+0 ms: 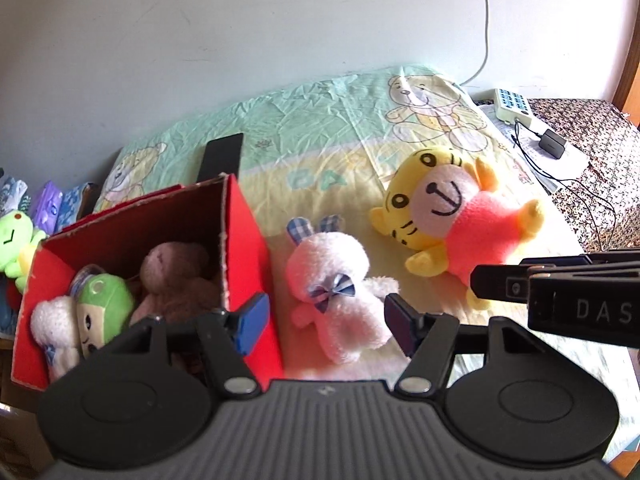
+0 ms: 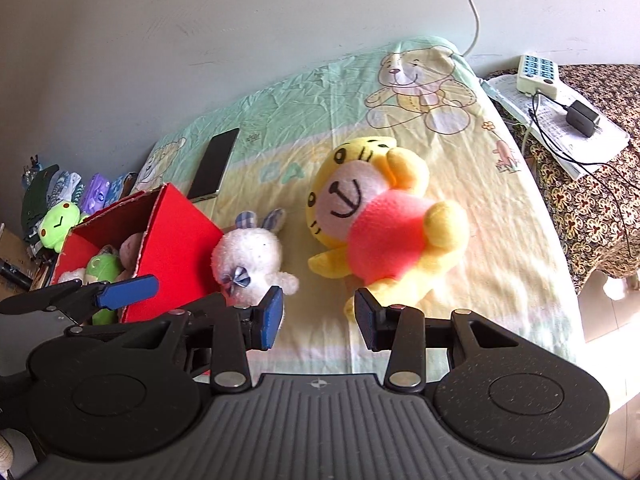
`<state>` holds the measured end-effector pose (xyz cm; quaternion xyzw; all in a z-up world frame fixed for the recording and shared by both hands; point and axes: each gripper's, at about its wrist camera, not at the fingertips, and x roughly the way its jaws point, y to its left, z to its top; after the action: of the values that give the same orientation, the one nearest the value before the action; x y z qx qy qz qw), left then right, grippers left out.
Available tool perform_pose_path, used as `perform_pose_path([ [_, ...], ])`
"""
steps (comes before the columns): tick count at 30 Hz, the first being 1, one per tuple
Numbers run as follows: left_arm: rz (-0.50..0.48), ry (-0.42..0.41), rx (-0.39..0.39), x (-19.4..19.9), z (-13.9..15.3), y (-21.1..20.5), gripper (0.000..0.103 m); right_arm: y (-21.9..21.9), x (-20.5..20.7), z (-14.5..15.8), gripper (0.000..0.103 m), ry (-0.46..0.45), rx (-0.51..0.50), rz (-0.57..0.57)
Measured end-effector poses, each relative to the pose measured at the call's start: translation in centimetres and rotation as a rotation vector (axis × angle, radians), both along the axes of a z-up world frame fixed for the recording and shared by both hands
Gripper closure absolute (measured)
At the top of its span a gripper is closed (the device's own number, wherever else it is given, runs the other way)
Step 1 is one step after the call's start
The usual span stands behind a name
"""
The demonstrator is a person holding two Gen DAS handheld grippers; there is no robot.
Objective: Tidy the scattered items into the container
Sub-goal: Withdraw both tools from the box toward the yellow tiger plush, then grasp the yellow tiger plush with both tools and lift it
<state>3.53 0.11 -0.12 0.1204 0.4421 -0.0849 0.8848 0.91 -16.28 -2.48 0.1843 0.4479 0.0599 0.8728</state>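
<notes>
A red cardboard box point(image 1: 244, 240) stands on the bed at the left, holding a brown plush point(image 1: 176, 280), a green-headed toy point(image 1: 104, 304) and a white plush point(image 1: 52, 328). Right beside it lies a pink-white bunny point(image 1: 336, 300) on its back. My left gripper point(image 1: 326, 324) is open, its pads either side of the bunny's lower body without pressing on it. A yellow tiger in a pink shirt point(image 2: 380, 232) lies further right. My right gripper point(image 2: 320, 320) is open over bare sheet between the bunny point(image 2: 248, 260) and the tiger's foot. Its fingers point(image 1: 500, 286) reach the tiger point(image 1: 452, 220).
A black phone point(image 2: 212, 168) lies on the bear-print sheet point(image 2: 460, 184) behind the box point(image 2: 180, 240). A white remote point(image 2: 536, 70), a charger point(image 2: 582, 118) and cables sit on a patterned cloth point(image 2: 592, 208) to the right. A green frog plush point(image 2: 60, 224) is off the bed's left side.
</notes>
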Motion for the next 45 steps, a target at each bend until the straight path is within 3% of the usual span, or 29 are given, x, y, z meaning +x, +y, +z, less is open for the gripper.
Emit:
perform_pose_path([
  [10, -0.053, 0.071, -0.025, 1.4, -2.4, -3.6, 0.035, -3.5, 1.2, -1.9, 0.057, 0.036, -0.006, -0.075],
  [17, -0.053, 0.115, -0.137, 2.3, -3.7, -2.7, 0.033, -4.8, 3.3, -3.1, 0.057, 0.058, 0.040, -0.106],
  [20, -0.055, 0.126, -0.181, 3.0, -4.1, -2.6, 0.032, -5.2, 4.3, -3.2, 0.051, 0.039, 0.033, -0.125],
  [27, -0.140, 0.168, -0.307, 4.4, -5.6, -4.3, 0.024, -7.1, 6.8, -5.0, 0.046, 0.053, 0.026, -0.160],
  [33, -0.181, 0.254, -0.335, 5.6, -8.6, -6.5, 0.024, -7.6, 8.3, -7.2, 0.046, 0.109, 0.086, -0.152],
  [38, -0.201, 0.291, -0.345, 6.3, -10.2, -7.7, 0.032, -7.9, 9.2, -8.0, 0.047, 0.128, 0.138, -0.142],
  [40, -0.204, 0.305, -0.344, 6.7, -10.8, -8.1, 0.045, -8.0, 9.1, -8.0, 0.053, 0.130, 0.162, -0.138],
  [45, -0.229, 0.344, -0.359, 7.3, -11.3, -8.4, 0.063, -8.7, 7.8, -7.6, 0.061, 0.134, 0.227, -0.130],
])
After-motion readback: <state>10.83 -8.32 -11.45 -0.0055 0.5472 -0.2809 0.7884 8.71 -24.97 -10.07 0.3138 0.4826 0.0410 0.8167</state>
